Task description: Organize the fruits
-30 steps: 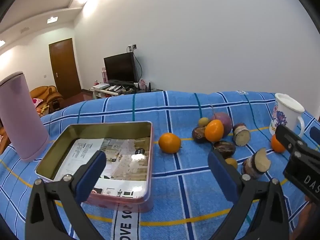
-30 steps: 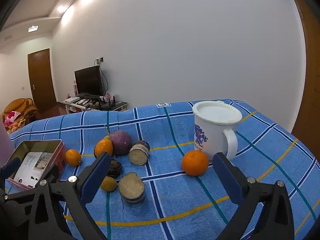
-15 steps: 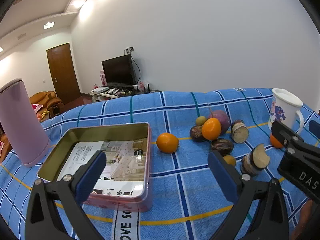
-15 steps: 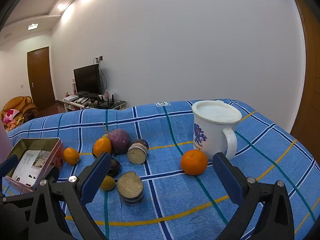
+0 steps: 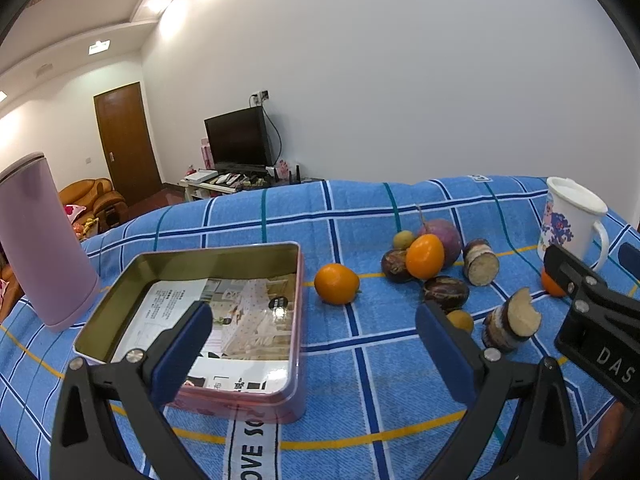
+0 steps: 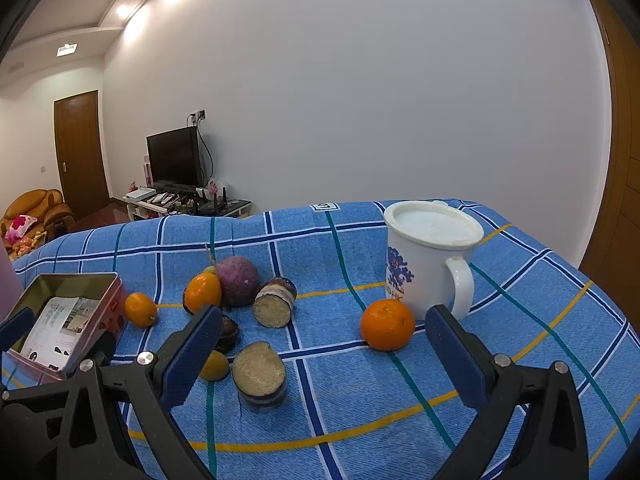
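An open pink tin [image 5: 104, 312] with a printed sheet inside lies on the blue checked cloth; it also shows in the right wrist view [image 6: 116, 292]. An orange [image 5: 336, 283] lies right of it. A cluster holds a second orange [image 5: 425, 255], a purple round fruit [image 5: 448, 232], dark passion fruits [image 5: 446, 293] and cut pieces [image 5: 512, 322]. Another orange [image 6: 387, 324] sits by the white mug [image 6: 428, 260]. My left gripper [image 5: 312, 344] is open and empty above the tin's near right edge. My right gripper [image 6: 324, 348] is open and empty before the cut pieces [image 6: 260, 374].
A tall pink bottle [image 5: 40, 240] stands left of the tin. The right gripper's body [image 5: 592, 320] shows at the right edge of the left wrist view. A TV, a sofa and a door lie beyond the table's far edge.
Both grippers have drawn back and risen slightly, so the tin and fruits look a little farther away. Nothing on the cloth has moved. Both stay open.
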